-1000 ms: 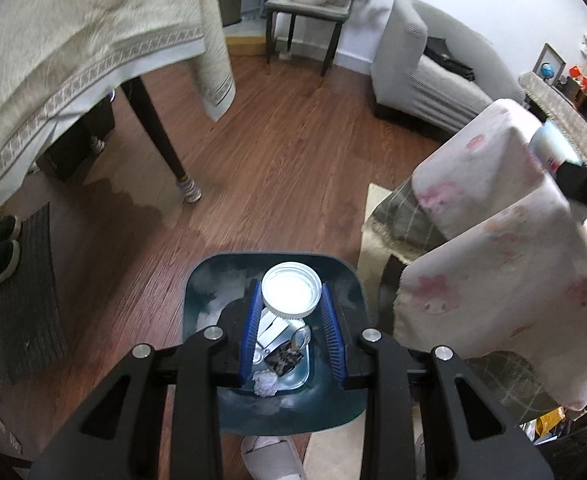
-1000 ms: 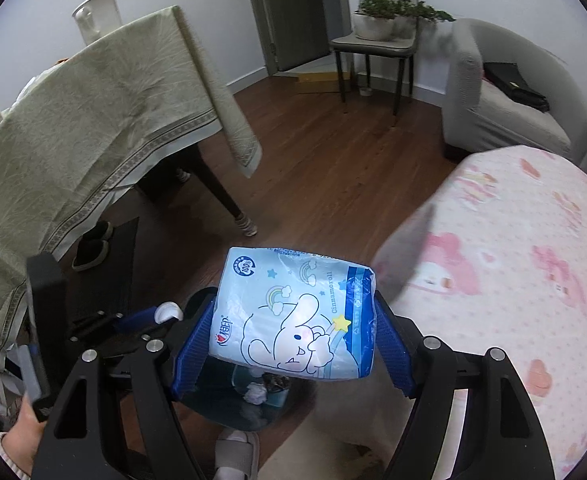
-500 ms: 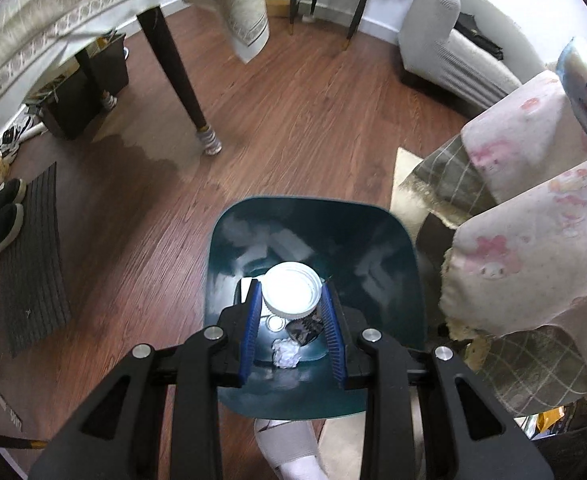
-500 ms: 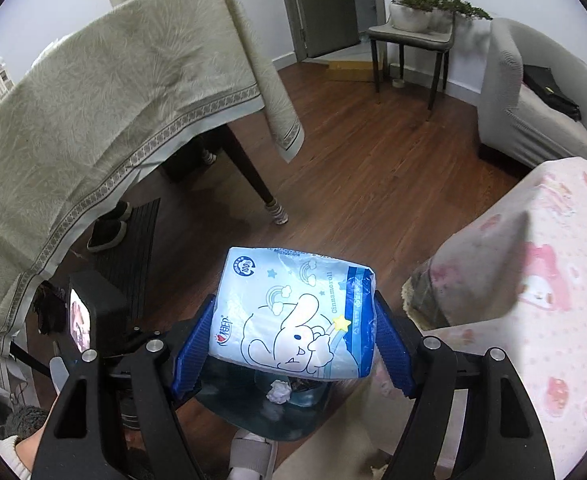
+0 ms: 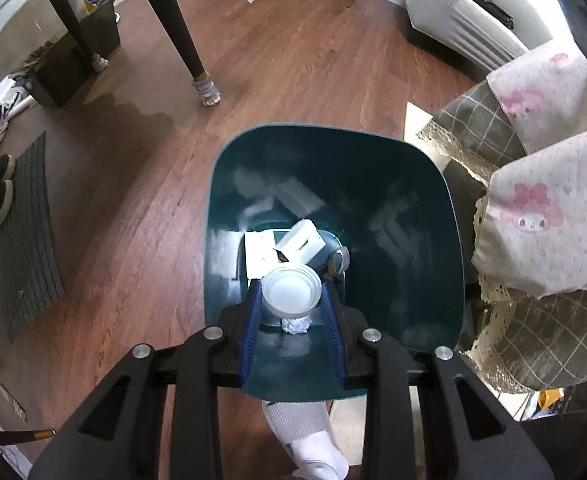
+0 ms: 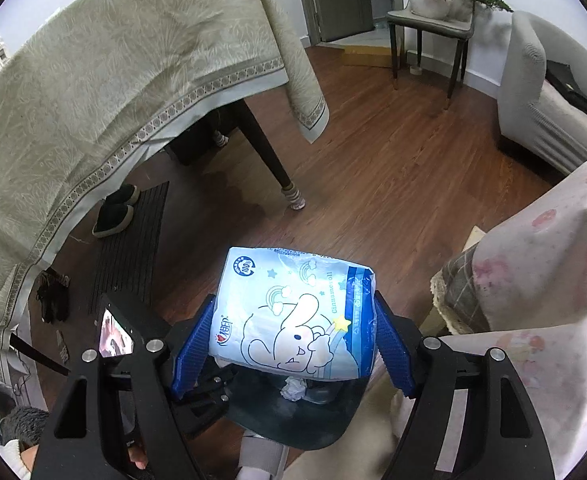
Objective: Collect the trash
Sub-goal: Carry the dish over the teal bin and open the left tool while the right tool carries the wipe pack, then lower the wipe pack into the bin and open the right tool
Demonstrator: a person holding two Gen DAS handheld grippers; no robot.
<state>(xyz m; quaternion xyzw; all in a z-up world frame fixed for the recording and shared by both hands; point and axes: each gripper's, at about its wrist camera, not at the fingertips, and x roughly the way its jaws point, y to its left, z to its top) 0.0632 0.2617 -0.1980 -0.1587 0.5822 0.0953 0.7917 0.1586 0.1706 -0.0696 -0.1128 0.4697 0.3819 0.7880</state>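
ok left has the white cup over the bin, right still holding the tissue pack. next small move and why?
Probably open the left gripper and drop the white cup. It is clamped between the blue pads directly over the teal bin's open mouth, with earlier trash below. The right gripper with the tissue pack can follow.

One bin [image 5: 449, 240], one cup [image 5: 291, 291], one tissue pack [image 6: 293, 316], two slippers [image 6: 117, 210].

"Cinnamoroll" along the blue stripe of the tissue pack [image 6: 293, 316], "100" in its corner badge
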